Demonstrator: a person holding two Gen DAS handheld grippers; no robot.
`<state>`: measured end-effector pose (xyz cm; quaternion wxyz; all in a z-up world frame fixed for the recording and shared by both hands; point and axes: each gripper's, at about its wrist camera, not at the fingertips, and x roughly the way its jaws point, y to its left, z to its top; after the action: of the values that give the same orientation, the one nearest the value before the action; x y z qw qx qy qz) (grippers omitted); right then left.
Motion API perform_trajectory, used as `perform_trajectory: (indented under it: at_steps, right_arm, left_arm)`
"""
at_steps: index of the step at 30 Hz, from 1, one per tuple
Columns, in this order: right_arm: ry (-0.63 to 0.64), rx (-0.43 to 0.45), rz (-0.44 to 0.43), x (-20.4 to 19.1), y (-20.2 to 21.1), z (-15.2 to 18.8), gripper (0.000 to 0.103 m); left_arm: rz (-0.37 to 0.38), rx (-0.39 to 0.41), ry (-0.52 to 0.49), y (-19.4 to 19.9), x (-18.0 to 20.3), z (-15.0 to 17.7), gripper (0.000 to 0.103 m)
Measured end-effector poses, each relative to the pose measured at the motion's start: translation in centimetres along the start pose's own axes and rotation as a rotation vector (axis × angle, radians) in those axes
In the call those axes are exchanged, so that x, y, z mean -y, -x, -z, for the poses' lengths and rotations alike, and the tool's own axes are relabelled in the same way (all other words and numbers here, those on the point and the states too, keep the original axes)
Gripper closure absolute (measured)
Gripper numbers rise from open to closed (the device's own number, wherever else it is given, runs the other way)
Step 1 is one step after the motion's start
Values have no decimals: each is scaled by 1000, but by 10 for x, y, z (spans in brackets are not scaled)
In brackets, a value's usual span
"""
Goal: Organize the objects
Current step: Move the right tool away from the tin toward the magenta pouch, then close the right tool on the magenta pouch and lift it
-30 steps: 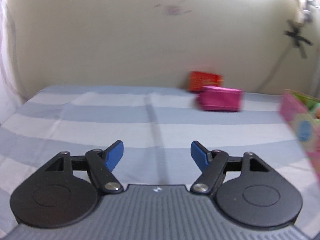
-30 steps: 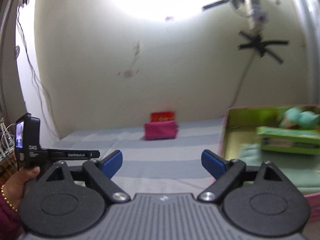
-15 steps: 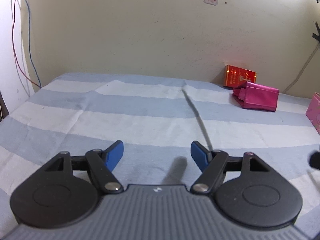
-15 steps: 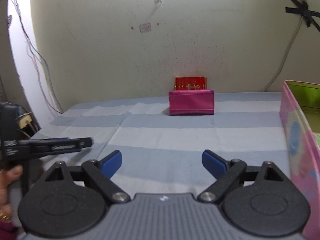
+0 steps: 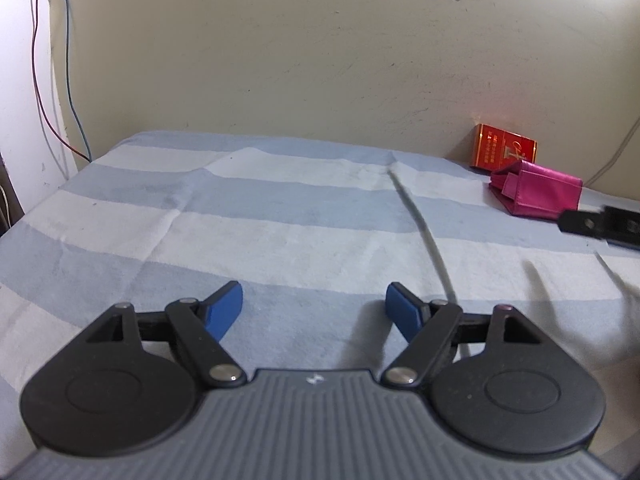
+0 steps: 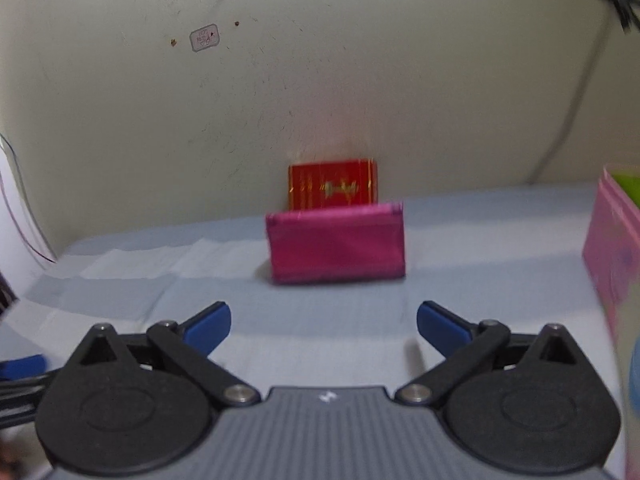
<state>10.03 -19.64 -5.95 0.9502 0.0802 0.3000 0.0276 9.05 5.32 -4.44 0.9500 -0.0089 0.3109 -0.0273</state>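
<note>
- Left view: left gripper [image 5: 314,307] over the striped cloth [image 5: 280,232], 2 blue pads [image 5: 224,310], jaws opening, nothing between them.
- Same view, far right by the wall [image 5: 280,60]: 1 pink pouch [image 5: 538,194] on the cloth, 1 red box [image 5: 505,153] standing behind it, touching or just beside, can't tell which.
- 1 black gripper part [image 5: 600,224] pokes in at the right edge, in front of the pouch.
- 2 wires [image 5: 60,80] run down the left corner, one red, one blue.
- Right view (blurred): right gripper [image 6: 324,324] wide, jaws opening, empty; 2 blue pads [image 6: 208,326].
- Pouch [image 6: 336,248] straight ahead of the jaws, apart from them; box [image 6: 332,184] behind it against the wall [image 6: 360,80].
- 1 pink bin [image 6: 612,256] at the right edge, green inside.
- 1 sticker [image 6: 205,37] on the wall.
</note>
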Motion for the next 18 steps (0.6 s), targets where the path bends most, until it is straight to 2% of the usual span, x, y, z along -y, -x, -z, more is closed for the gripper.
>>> perform_trajectory:
  at_steps: [8,15,18]
  right_arm:
    - [95,6,91,-18,-42,-23,0]
    - [58,-53,120,-17,-72,-38,0]
    - [34,-116,122,-11,-83,-40,1]
  left_arm:
    - [8,-2,4,0,-1,-1,19]
    - [5,-2,6,1,0,0,18]
    - [4,-2,7,1,0,0,18]
